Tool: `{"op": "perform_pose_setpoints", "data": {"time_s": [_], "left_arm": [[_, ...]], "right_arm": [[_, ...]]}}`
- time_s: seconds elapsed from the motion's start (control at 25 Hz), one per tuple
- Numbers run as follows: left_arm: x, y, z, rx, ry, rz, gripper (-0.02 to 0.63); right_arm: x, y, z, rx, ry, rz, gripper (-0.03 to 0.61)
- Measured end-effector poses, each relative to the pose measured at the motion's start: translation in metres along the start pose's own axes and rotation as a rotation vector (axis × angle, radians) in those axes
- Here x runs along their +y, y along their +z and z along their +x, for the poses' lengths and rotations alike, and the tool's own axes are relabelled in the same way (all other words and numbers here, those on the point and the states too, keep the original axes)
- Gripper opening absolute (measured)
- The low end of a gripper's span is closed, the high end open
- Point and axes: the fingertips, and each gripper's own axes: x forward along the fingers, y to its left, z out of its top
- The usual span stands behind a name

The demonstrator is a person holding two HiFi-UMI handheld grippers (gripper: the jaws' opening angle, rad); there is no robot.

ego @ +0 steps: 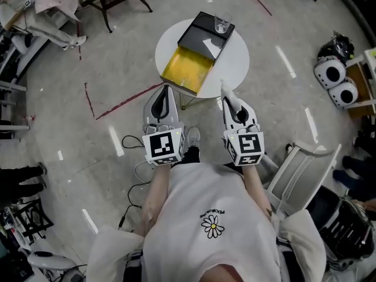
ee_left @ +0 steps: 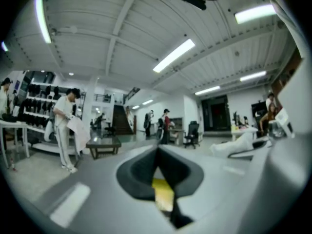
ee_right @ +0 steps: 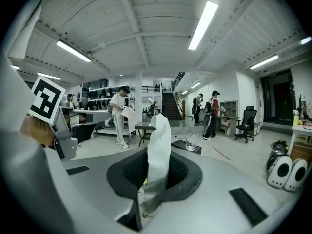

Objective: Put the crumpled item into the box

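Observation:
An open box (ego: 185, 69) with a yellow inside and a black lid lies on the round white table (ego: 236, 60). My right gripper (ego: 228, 97) hovers at the table's near edge, shut on a strip of crumpled white paper (ee_right: 158, 145) that sticks up between the pads. The paper's tip (ego: 222, 87) shows just right of the box. My left gripper (ego: 166, 90) hangs by the box's near left corner. Its pads (ee_left: 146, 172) meet with nothing held, and the yellow of the box (ee_left: 163, 195) shows through the slit below them.
A clear glass (ego: 221, 24) stands on the black lid, also visible in the right gripper view (ee_right: 190, 142). A white chair (ego: 299, 169) is at my right, cables (ego: 132, 154) lie on the floor at my left, and two white round devices (ego: 333, 80) sit far right. People stand in the background.

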Motion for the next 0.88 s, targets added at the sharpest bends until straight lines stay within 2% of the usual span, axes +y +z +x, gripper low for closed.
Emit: {"op": "perform_pose_setpoints", "data": {"time_s": [0.2, 0.36, 0.6, 0.88], "left_arm": [[0.031, -0.001, 0.037, 0.0, -0.013, -0.043, 0.0], [0.037, -0.012, 0.048, 0.019, 0.0, -0.054, 0.0], [0.045, -0.014, 0.067, 0.025, 0.06, -0.061, 0.0], [0.049, -0.003, 0.08, 0.008, 0.111, -0.033, 0.0]], "right_arm": [[0.009, 0.015, 0.046, 0.001, -0.005, -0.002, 0.04], [0.009, 0.014, 0.061, 0.015, 0.004, -0.036, 0.04], [-0.004, 0.027, 0.087, -0.025, 0.055, 0.005, 0.041], [-0.008, 0.027, 0.1, -0.016, 0.111, -0.034, 0.041]]}}
